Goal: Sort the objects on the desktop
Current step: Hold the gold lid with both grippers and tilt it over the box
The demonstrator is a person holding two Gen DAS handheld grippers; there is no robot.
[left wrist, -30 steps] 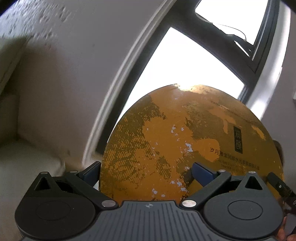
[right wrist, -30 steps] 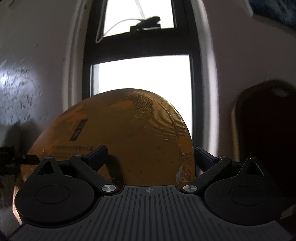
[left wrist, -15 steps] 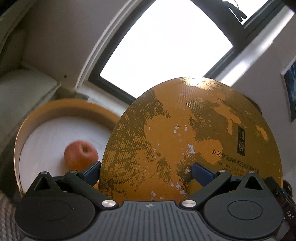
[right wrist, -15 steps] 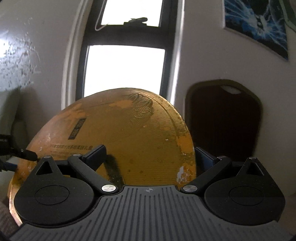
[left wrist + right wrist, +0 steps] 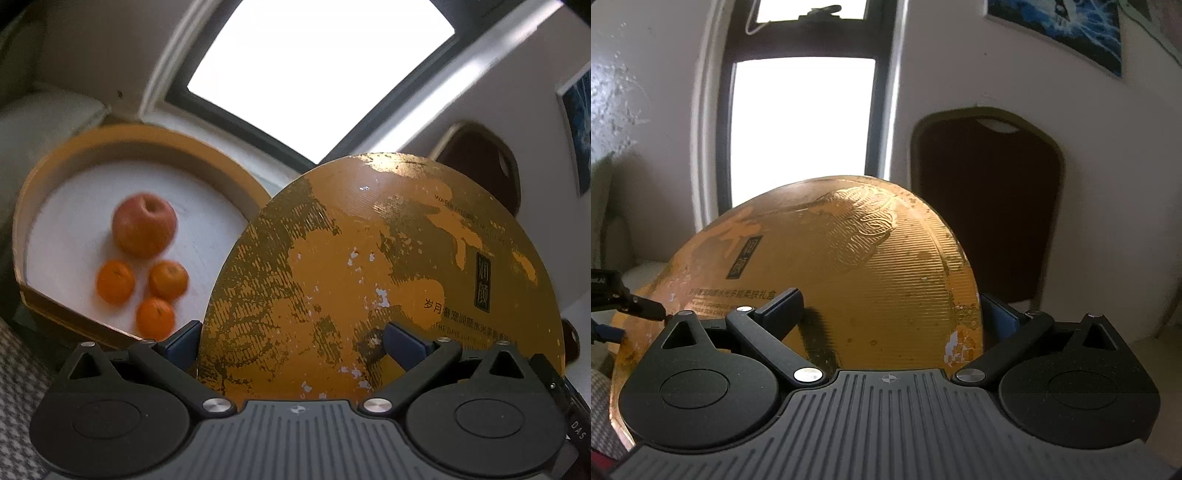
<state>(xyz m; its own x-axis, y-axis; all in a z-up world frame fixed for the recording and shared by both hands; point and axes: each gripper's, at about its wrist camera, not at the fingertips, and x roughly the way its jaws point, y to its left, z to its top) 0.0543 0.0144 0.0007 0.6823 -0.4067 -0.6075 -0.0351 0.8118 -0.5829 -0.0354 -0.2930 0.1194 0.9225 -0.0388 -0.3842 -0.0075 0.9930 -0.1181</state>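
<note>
- Round gold lid point(image 5: 388, 266) of worn, ridged card, printed with dark Chinese characters and flaked white in spots, held up tilted between both grippers.
- Left gripper point(image 5: 291, 339) clamped across the lid's left rim: one blue pad point(image 5: 181, 341) on the underside edge, the other blue pad point(image 5: 404, 341) pressed on the printed top face.
- Right gripper point(image 5: 886, 312) clamped across the lid's right rim: left finger point(image 5: 779, 306) lying on the ridged gold face, right finger point(image 5: 999, 319) behind the edge.
- Jaws of both held at a middling width, closed against the lid on either side.
- Open round gold box base point(image 5: 147, 142) with white inner floor, down and left of the lid in the left wrist view, partly overlapped by the lid's edge.
- Inside the base: one red-orange apple point(image 5: 144, 225) toward the middle, three small orange tangerines point(image 5: 138, 291) grouped just in front of it, close together; contact between them hard to judge through blur.
- Grey-and-white checked cloth point(image 5: 18, 387) at the lower left corner under the base.
- Bright dark-framed window point(image 5: 801, 129) behind the lid.
- Dark chair back point(image 5: 990, 206) with pale rim to the right of the window.
- Blue picture point(image 5: 1056, 26) on the wall at upper right.
- Tip of the left gripper's black body visible at the left edge of the right wrist view, beside the lid.
</note>
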